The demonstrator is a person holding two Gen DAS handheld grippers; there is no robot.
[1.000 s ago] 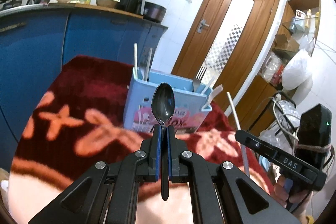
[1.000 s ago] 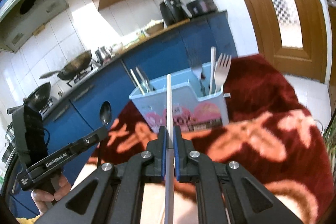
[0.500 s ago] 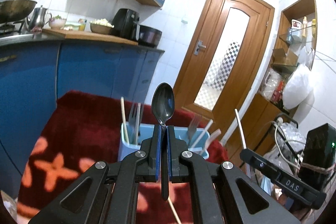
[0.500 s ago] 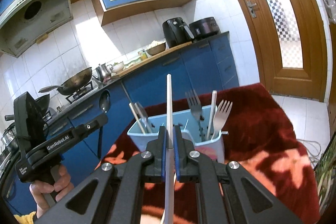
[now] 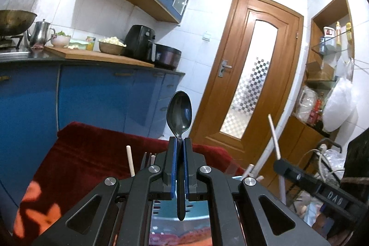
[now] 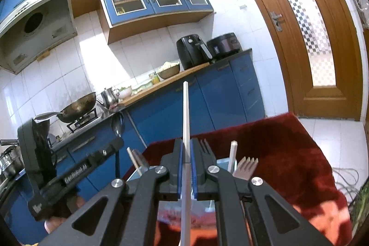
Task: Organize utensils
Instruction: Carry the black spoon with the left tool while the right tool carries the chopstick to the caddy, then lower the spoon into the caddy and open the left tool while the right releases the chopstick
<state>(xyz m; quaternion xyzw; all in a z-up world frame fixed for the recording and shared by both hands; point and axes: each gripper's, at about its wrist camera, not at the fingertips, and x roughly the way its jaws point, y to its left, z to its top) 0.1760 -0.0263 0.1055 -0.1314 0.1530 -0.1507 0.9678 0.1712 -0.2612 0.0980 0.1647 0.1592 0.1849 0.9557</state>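
Both grippers lifted, so the blue caddy (image 5: 171,211) dropped beneath them. Left gripper (image 5: 180,142) pinches a dark spoon (image 5: 179,113), bowl up above the caddy. Right gripper (image 6: 187,146) clamps a white chopstick (image 6: 185,112), also over the caddy.

From my left camera, the gripper body hides nearly all of the blue utensil holder (image 5: 171,211); I see only a strip of it between the arms. The spoon (image 5: 179,112) has its handle end lost against that strip. A chopstick (image 5: 131,161) and fork tines (image 5: 145,159) poke up, their lower parts covered. On the right camera, the white stick (image 6: 186,121) runs off the bottom edge. The forks (image 6: 246,168) show tines only. The hand (image 6: 54,221) under the other gripper is mostly hidden. The holder's picture label (image 6: 175,214) is too blurred to read.
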